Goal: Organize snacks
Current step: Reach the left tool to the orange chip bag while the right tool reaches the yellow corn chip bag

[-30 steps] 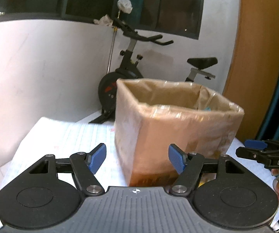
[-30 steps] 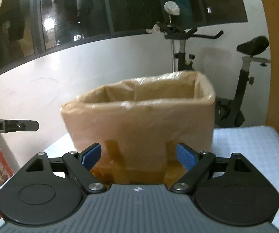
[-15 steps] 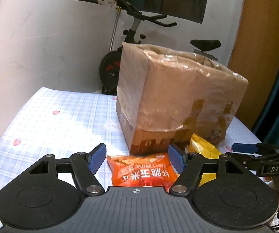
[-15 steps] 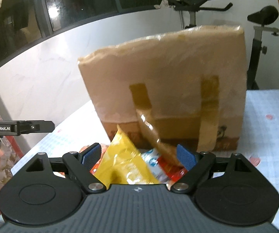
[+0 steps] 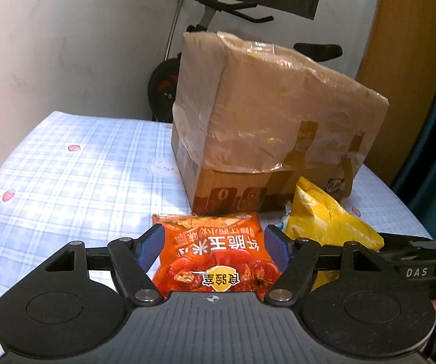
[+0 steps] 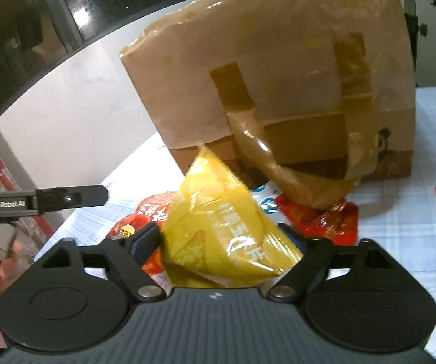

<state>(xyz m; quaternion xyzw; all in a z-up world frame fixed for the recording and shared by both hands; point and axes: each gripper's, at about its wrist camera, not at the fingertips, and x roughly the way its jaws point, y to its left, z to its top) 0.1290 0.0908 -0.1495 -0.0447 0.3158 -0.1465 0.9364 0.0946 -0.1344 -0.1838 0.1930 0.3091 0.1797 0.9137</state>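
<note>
The orange snack bag (image 5: 214, 261) lies flat on the checked tablecloth (image 5: 75, 182) at lower centre of the left wrist view, just in front of the taped cardboard box (image 5: 266, 121). It is probably light, soft and crinkly, with fragile contents, so a gentle pinch across its width suits it. Its long axis runs away from the camera, print upside down.

The left gripper (image 5: 214, 250) straddles it, jaws parted, pads beside its edges, seemingly not pressing.

The yellow snack bag (image 6: 224, 230) stands tilted at centre of the right wrist view, one corner pointing up toward the box. The right gripper (image 6: 227, 242) has just been closing around it; whether it pinches, I cannot tell.
</note>
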